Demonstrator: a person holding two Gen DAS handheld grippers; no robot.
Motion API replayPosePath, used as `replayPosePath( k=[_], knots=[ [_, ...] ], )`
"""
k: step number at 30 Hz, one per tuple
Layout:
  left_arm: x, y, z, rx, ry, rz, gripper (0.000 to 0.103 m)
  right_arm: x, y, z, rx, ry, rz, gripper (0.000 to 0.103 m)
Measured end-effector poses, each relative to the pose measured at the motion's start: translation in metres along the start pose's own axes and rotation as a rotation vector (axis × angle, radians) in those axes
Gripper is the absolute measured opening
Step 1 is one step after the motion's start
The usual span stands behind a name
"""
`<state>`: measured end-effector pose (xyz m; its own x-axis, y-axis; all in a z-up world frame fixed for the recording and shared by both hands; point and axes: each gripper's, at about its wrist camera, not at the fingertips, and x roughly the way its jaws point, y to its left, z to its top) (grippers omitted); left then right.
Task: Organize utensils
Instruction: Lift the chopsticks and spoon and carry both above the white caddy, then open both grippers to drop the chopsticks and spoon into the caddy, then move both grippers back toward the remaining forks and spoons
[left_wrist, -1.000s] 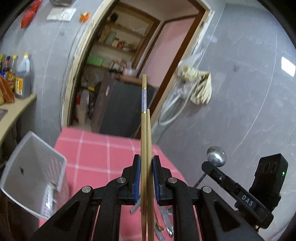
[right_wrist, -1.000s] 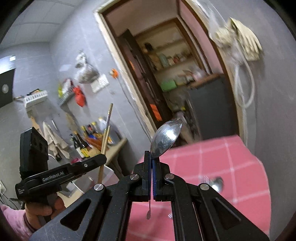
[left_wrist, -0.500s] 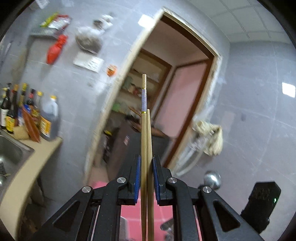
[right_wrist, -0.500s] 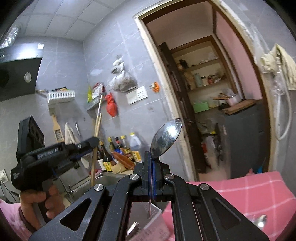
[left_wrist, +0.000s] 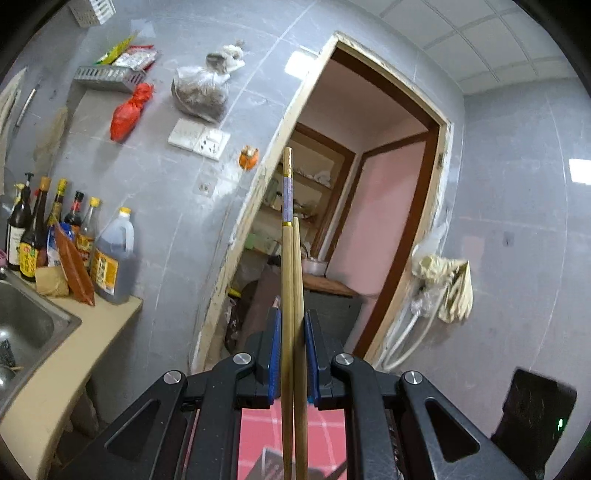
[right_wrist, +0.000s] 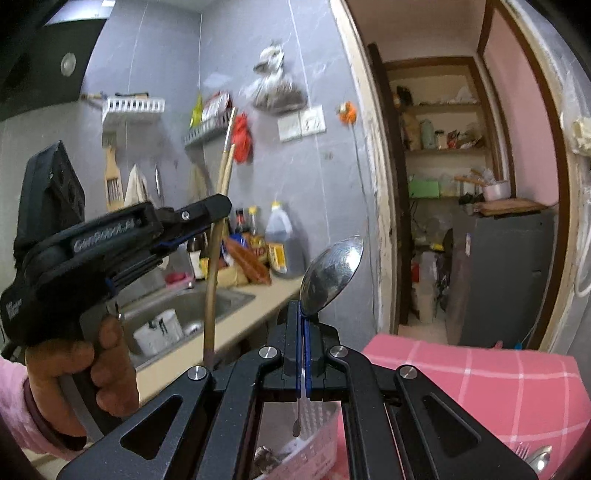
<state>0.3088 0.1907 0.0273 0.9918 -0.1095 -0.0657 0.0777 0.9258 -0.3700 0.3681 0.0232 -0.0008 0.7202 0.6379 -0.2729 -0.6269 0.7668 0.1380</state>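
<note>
Tongs (left_wrist: 292, 354) pinch slim wooden chopsticks (left_wrist: 291, 280); others (right_wrist: 304, 339) clamp a shiny steel spoon (right_wrist: 330, 273).

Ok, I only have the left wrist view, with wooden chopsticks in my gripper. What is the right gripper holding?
Observer: The right gripper is shut on a shiny metal spoon, bowl upward.
Operator: Where is the utensil basket?
Observer: A white perforated plastic basket sits directly below the right gripper, beside the pink checked tablecloth.
Operator: Anything left on the table?
Observer: Yes, a metal fork and spoon lie at the cloth's near right corner.
</note>
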Motion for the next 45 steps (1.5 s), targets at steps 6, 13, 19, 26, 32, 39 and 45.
replayPosePath(
  k=[6,13,19,26,32,39,45],
  knots=[
    [-0.004,0.014,-0.033,-0.039,0.066,-0.013,0.013,0.008,-0.001,-0.010,-0.007,0.051,0.012,0.002],
    [-0.014,0.008,-0.044,0.023,0.099,-0.034,0.013,0.009,-0.002,-0.015,-0.007,0.089,0.023,0.002],
    [-0.022,0.007,-0.047,0.035,0.186,-0.055,0.013,0.010,-0.001,-0.019,0.004,0.127,0.038,0.003],
    [-0.036,0.014,-0.045,-0.013,0.205,-0.041,0.028,-0.002,-0.001,-0.025,0.028,0.124,0.037,0.019],
    [-0.054,0.001,-0.038,0.016,0.179,0.016,0.053,-0.041,-0.007,-0.015,0.071,0.019,-0.079,0.049],
    [-0.069,-0.040,-0.032,0.097,0.127,0.111,0.098,-0.108,-0.020,-0.002,0.069,-0.117,-0.259,0.089],
    [-0.075,-0.081,-0.045,0.166,0.101,0.151,0.103,-0.152,-0.036,-0.006,0.046,-0.135,-0.373,0.102]
  ],
)
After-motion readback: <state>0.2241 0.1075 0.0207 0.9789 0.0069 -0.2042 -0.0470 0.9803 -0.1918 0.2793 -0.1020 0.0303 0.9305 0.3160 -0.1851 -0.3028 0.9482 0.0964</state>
